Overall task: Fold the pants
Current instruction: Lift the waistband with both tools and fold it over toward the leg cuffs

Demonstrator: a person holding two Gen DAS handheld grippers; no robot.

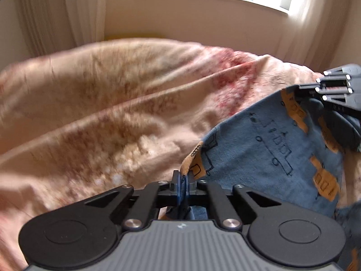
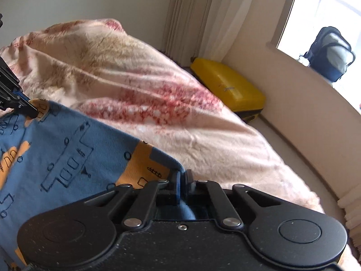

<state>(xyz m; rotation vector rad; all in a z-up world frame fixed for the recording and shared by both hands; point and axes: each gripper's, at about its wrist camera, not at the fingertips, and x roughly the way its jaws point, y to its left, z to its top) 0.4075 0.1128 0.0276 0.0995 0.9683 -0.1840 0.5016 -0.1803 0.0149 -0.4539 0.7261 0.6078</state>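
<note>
The pants (image 1: 270,140) are blue with orange patches and dark line drawings. They hang stretched between my two grippers above the bed. My left gripper (image 1: 183,180) is shut on one corner of the pants edge. My right gripper (image 2: 182,179) is shut on the other corner; the pants (image 2: 67,149) spread to its left. The right gripper also shows at the right edge of the left wrist view (image 1: 300,88), and the left gripper shows at the left edge of the right wrist view (image 2: 31,110).
A peach blanket (image 1: 101,113) with red and brown floral print covers the bed (image 2: 146,90). A yellow suitcase (image 2: 227,85) lies on the floor by the curtain (image 2: 198,15). A window sill holds a dark backpack (image 2: 329,54).
</note>
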